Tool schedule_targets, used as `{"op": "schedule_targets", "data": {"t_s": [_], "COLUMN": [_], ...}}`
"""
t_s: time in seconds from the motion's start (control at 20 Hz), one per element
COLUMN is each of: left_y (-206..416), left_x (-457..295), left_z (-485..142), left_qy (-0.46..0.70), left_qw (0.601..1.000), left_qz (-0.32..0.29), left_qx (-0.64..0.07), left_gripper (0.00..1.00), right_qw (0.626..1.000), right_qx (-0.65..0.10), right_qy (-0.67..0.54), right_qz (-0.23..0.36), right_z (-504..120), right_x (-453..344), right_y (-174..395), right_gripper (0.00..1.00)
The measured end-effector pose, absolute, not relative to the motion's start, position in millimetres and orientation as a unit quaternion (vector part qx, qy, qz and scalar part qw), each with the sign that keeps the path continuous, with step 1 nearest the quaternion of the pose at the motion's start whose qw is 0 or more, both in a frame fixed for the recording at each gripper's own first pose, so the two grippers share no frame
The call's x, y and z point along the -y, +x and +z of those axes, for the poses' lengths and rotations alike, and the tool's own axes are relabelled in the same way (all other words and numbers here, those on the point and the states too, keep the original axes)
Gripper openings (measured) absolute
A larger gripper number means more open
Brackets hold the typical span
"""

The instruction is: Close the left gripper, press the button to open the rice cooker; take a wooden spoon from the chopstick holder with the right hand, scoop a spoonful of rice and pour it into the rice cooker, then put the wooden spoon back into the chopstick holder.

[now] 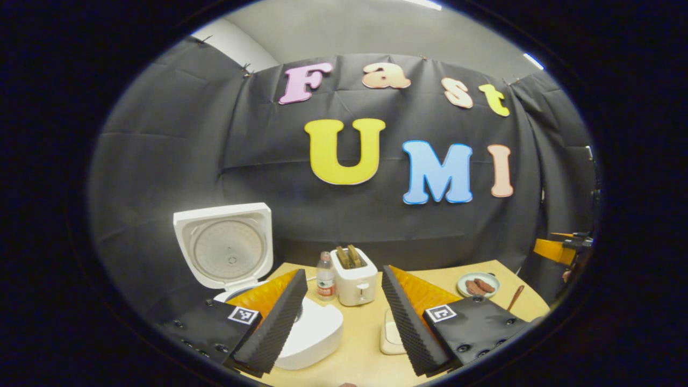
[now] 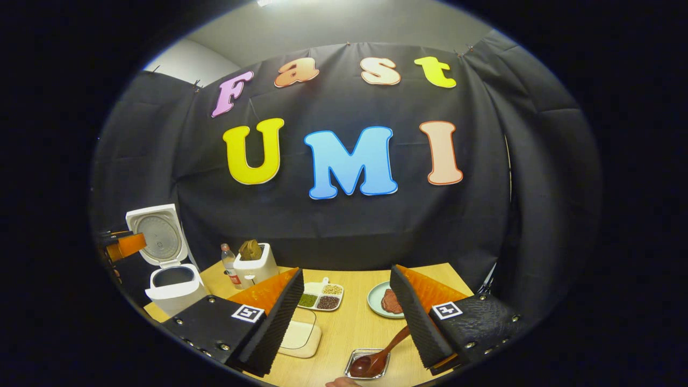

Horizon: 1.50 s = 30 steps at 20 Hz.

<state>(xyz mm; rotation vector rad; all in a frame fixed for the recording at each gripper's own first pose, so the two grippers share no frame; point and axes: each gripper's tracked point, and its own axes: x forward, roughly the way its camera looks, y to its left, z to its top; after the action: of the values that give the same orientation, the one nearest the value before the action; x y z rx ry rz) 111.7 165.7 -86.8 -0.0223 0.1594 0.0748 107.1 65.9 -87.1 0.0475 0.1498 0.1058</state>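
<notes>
The white rice cooker (image 1: 314,336) stands open with its lid (image 1: 223,247) raised, just behind my left finger. My left gripper (image 1: 344,322) is open and holds nothing. The white chopstick holder (image 1: 353,279) with wooden pieces in it stands straight ahead. In the right gripper view, the cooker (image 2: 172,287) is at the far left and the holder (image 2: 257,267) is beside it. My right gripper (image 2: 346,322) is open. The wooden spoon (image 2: 376,359) lies with its bowl in a small metal tray (image 2: 350,359), its handle reaching the inner side of my right finger. A white rice container (image 2: 302,336) sits by my left finger.
A small water bottle (image 1: 324,275) stands left of the holder. A divided dish of grains (image 2: 321,295) and a plate of reddish food (image 2: 376,301) sit mid-table. The other gripper (image 2: 121,244) hovers near the cooker lid. The black cloth wall closes the back.
</notes>
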Motion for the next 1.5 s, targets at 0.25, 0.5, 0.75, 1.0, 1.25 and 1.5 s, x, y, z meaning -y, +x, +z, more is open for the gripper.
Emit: {"op": "schedule_targets", "data": {"t_s": [0.25, 0.5, 0.75, 1.0, 1.25, 1.5], "left_y": [142, 174, 218, 271, 310, 325], "left_x": [-232, -319, -379, -428, -463, -498], "left_z": [-58, -38, -15, -8, -32, -73], "left_qy": [-0.006, -0.007, -0.033, -0.047, -0.026, -0.054], "left_qw": [0.993, 0.971, 0.95, 0.934, 0.92, 0.893], "left_qz": [0.1, 0.228, 0.306, 0.349, 0.378, 0.42], "left_qx": [-0.069, -0.071, -0.056, -0.063, -0.099, -0.15], "left_gripper": [1.0, 1.0, 1.0, 0.99, 1.0, 0.96], "right_qw": [0.994, 0.994, 0.994, 0.995, 0.995, 0.995], "right_qx": [-0.082, -0.09, -0.09, -0.091, -0.09, -0.091], "right_qy": [0.029, 0.035, 0.033, 0.034, 0.034, 0.037], "right_qz": [0.06, 0.055, 0.048, 0.025, 0.0, -0.013], "right_z": [-89, -94, -95, -94, -91, -88], "right_x": [-78, -82, -77, -55, -33, -22], "right_y": [112, 120, 126, 131, 134, 135], "right_gripper": [0.98, 0.98, 0.98, 0.98, 0.98, 0.98]}}
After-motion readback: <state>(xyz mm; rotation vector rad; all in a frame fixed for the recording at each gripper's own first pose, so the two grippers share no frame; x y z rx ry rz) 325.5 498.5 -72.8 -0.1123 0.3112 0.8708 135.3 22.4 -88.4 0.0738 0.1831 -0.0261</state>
